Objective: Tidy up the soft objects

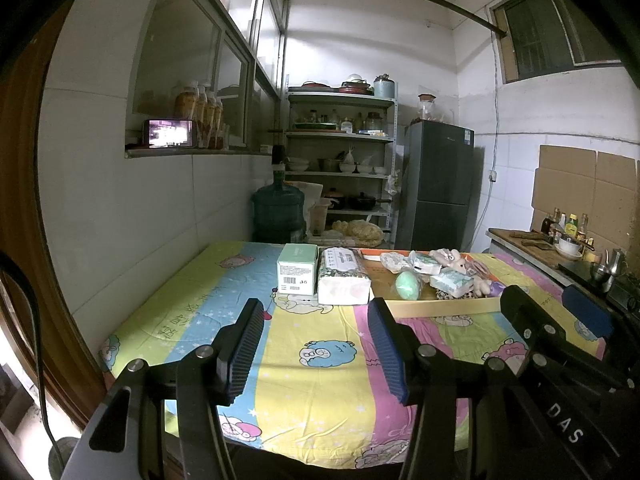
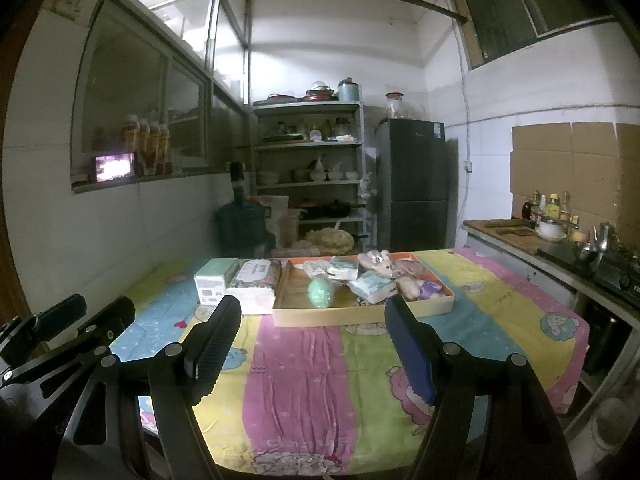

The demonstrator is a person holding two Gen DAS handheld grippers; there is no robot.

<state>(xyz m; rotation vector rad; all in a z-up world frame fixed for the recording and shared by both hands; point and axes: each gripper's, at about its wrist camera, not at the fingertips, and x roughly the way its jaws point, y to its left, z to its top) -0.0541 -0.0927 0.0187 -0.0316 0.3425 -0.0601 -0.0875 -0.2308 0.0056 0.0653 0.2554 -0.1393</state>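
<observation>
A shallow cardboard tray (image 2: 344, 316) (image 1: 440, 306) sits at the far middle of the table. In it lie a green egg-shaped soft toy (image 2: 321, 293) (image 1: 407, 285), tissue packs (image 2: 374, 285) (image 1: 454, 282), a plush bunny (image 2: 378, 261) (image 1: 452, 259) and other small plush pieces. Left of the tray stand a green-white box (image 2: 214, 282) (image 1: 297, 274) and a tissue pack (image 2: 256, 286) (image 1: 343, 278). My left gripper (image 1: 316, 344) is open and empty, above the near table. My right gripper (image 2: 312, 348) is open and empty, short of the tray.
The table is covered by a striped cartoon cloth (image 2: 304, 380). A tiled wall (image 1: 120, 208) runs along the left. A counter with bottles and a stove (image 2: 568, 240) is at the right. Shelves (image 2: 308, 168), a water jug (image 2: 242, 220) and a fridge (image 2: 414, 184) stand behind.
</observation>
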